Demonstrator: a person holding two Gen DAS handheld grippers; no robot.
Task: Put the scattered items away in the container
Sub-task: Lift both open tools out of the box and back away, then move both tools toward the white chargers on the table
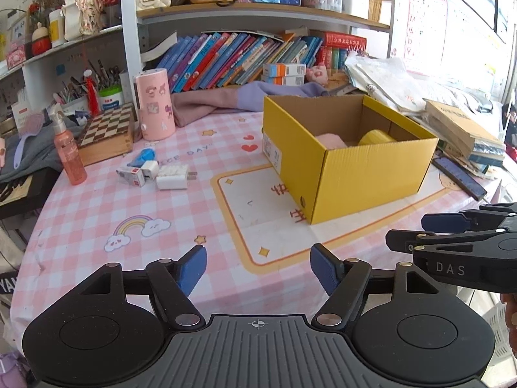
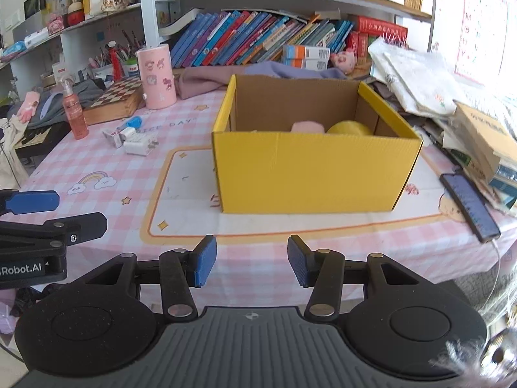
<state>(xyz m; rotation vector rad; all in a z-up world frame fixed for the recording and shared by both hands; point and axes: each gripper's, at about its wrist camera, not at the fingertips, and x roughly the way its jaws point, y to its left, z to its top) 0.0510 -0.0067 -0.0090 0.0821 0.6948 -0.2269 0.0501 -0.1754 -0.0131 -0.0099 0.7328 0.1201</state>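
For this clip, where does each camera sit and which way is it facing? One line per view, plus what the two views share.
Left wrist: sits on the left tool, angled down across the table; its own open fingers show below, the right tool at the right edge.
Right wrist: sits on the right tool, facing the yellow box straight on; own open fingers show, the left tool at the left edge.
Shared: the yellow box, white charger, pink cylinder, chessboard box and bookshelf.
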